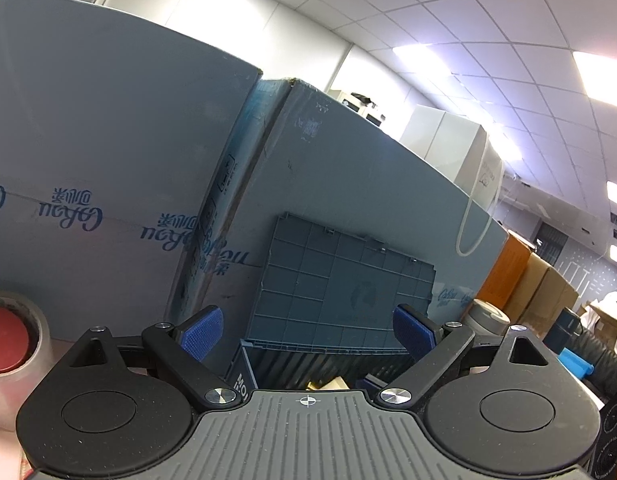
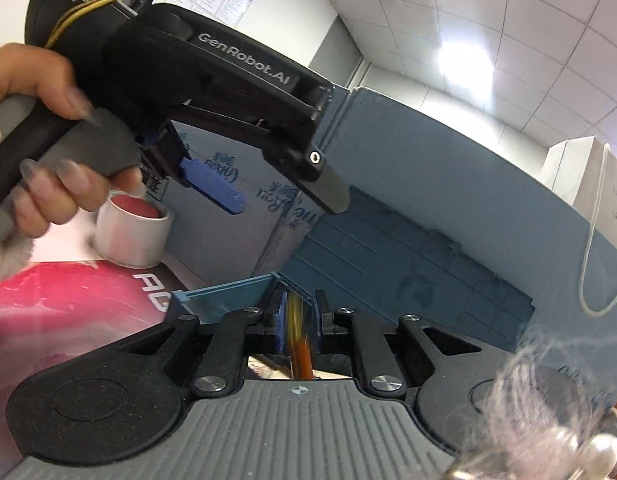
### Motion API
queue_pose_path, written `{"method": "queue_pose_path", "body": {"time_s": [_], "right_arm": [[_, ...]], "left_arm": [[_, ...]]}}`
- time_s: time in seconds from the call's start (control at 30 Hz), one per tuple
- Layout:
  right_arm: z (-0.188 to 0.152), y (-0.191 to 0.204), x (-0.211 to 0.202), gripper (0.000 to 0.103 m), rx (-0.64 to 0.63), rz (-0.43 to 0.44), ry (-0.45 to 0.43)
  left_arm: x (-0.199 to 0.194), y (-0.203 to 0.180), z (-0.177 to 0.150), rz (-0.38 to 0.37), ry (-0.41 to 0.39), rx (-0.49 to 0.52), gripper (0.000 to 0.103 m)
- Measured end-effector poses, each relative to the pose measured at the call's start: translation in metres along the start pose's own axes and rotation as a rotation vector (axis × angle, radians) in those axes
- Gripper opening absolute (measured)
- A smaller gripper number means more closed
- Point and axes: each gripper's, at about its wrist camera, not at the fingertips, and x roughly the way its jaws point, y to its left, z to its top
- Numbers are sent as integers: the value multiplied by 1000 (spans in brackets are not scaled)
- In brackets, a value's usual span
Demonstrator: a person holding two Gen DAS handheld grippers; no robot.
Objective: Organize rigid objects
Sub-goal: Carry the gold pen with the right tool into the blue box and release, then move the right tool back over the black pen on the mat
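My left gripper is open and empty, its blue pads wide apart above a blue-grey plastic crate. The crate's gridded lid stands open against cardboard boxes. Small yellowish items lie inside the crate. My right gripper is shut on a thin orange-brown stick-like object, blurred, held over the crate's rim. The left gripper also shows in the right wrist view, held by a hand, upper left.
A roll of clear tape with a red core stands at the left; it also shows in the right wrist view. Large blue-grey cardboard boxes form a wall behind the crate. A pink-red package lies at the left. Brown boxes stand far right.
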Motion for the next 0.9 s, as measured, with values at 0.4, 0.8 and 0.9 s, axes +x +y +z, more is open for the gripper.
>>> {"method": "queue_pose_path", "body": {"time_s": [0.4, 0.8, 0.9], "right_arm": [[10, -29, -39, 67, 271, -53, -62], [-8, -30, -124, 85, 386, -351, -67], [-18, -37, -142, 89, 489, -447, -59]], "left_arm": [[-1, -6, 0, -16, 4, 26, 94], [-6, -29, -2, -81, 5, 80, 94], [-6, -42, -4, -107, 16, 111, 94]]}}
